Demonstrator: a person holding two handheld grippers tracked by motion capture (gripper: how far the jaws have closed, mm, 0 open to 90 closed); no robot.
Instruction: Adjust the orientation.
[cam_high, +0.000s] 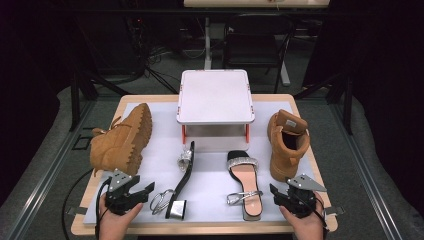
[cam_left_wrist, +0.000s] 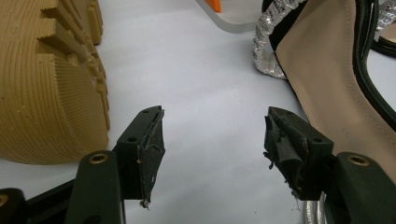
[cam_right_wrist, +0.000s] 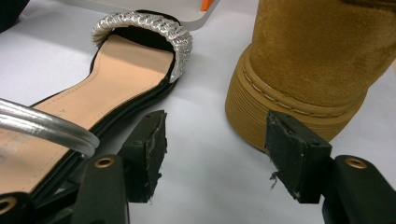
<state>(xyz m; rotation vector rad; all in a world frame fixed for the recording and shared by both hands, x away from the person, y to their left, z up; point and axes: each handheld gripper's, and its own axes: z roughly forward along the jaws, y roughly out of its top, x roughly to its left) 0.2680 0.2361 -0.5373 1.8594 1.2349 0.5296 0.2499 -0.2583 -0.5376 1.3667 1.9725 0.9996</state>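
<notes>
The tan boot (cam_high: 121, 141) on its side is lying just ahead of the left gripper (cam_high: 131, 192), sole facing it; both grippers' jaws are gaping wide, empty, the right gripper (cam_high: 292, 198) idling by the upright boot (cam_high: 287, 144).

Each claw is black, the left claw (cam_high: 141, 190) and the right claw (cam_high: 278, 194) alike: brass-ringed screws, frayed dark pads (cam_left_wrist: 152, 156), a grey three-cornered plate, trailing black cable.

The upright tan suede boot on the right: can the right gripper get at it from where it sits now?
Probably yes. The right gripper sits with jaws open and empty, just below the upright tan suede boot. Bare white mat lies between them; the flat black sandal with the silver strap lies off to the side.
</notes>
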